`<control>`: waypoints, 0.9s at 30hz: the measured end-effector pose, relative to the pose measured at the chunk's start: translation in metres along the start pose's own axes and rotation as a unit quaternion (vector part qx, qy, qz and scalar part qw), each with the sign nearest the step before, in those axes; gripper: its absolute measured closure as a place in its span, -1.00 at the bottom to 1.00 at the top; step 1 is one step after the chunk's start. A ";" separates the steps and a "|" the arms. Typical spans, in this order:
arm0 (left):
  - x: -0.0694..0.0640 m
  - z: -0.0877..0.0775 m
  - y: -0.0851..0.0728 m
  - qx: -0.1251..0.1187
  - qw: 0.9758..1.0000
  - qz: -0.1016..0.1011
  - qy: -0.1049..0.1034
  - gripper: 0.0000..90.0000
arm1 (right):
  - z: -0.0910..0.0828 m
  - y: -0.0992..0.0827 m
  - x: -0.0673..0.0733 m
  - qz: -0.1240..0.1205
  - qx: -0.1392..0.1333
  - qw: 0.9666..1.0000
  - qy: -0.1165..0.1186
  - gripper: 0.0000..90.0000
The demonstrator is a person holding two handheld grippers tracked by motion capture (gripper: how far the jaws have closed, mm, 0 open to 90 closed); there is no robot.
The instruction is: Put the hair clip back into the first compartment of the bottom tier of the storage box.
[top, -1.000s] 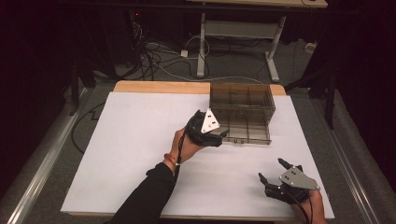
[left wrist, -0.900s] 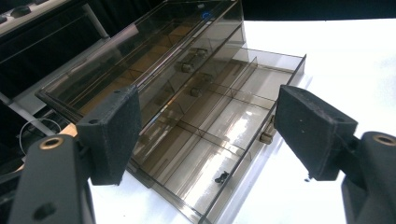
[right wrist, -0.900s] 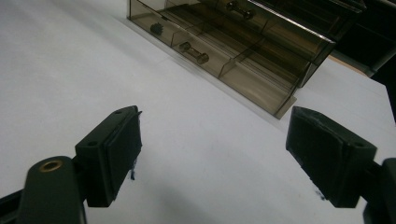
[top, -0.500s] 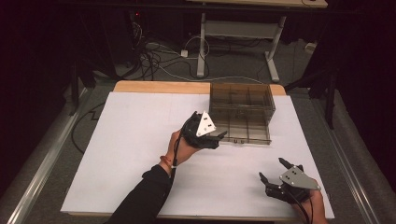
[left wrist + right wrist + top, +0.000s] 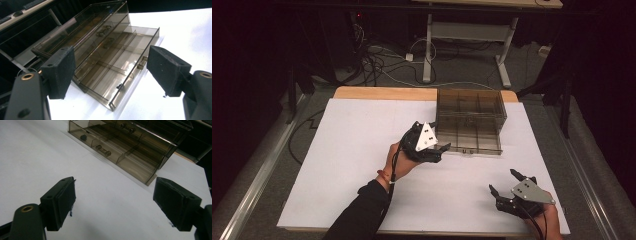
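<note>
Right of centre in the high view, a smoked-plastic drawer cabinet (image 5: 469,112) stands on the white table sheet (image 5: 337,165) with its bottom drawer (image 5: 474,141) pulled out toward the person. The left gripper (image 5: 443,149) hovers just at the drawer's near left corner, jaws spread apart and holding nothing; in the left gripper view the drawer (image 5: 117,75) lies between the two black pads (image 5: 60,71), with a small knob (image 5: 142,63) on its front wall toward the right of the frame. The right gripper (image 5: 504,182) sits well apart, low in the lower right of the high view, jaws likewise spread and empty, pointing toward the cabinet.

The risk, as I judge it, is the cabinet's lightness. If the left gripper pushes or pulls the drawer off-axis (it stands at the corner, not at the knob), the drawer may bind in its rails and the whole cabinet may slide or twist across the smooth sheet, since nothing braces it. A clamp on the thin transparent wall could also slip or flex it. In the right gripper view a small dark piece (image 5: 83,137) lies in one compartment at the upper left; a jolt could knock it about, though I cannot tell what it is.
</note>
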State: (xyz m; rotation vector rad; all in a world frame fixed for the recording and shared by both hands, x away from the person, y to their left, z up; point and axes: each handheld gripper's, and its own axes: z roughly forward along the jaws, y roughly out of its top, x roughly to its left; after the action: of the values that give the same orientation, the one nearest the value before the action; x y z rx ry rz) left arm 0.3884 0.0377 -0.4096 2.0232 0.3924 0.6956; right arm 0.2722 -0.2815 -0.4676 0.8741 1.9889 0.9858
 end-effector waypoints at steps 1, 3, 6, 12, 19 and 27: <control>0.000 -0.001 0.000 0.000 1.000 -0.001 -0.001 -0.51 | 0.000 0.000 0.000 -0.001 0.000 1.000 -0.001 -0.58; 0.000 -0.004 -0.001 0.000 1.000 0.000 -0.001 -0.51 | 0.000 0.000 0.000 -0.003 0.001 1.000 0.000 -0.59; -0.001 -0.008 -0.003 -0.003 1.000 0.002 0.001 -0.51 | 0.000 0.000 0.001 -0.005 0.001 1.000 0.001 -0.58; -0.003 -0.015 -0.005 -0.011 1.000 0.005 -0.002 -0.48 | 0.001 0.000 0.001 -0.005 0.002 1.000 -0.001 -0.58; -0.005 -0.023 -0.007 -0.014 1.000 0.011 0.001 -0.48 | 0.001 0.001 0.003 -0.008 0.002 1.000 0.001 -0.59; -0.008 -0.031 -0.011 -0.014 1.000 0.011 0.002 -0.48 | 0.001 0.002 0.004 -0.008 0.001 1.000 0.003 -0.58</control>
State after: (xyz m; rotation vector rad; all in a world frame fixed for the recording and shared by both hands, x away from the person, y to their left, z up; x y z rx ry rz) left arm 0.3632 0.0603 -0.4085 2.0029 0.3610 0.7146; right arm 0.2711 -0.2774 -0.4678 0.8558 2.0001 0.9781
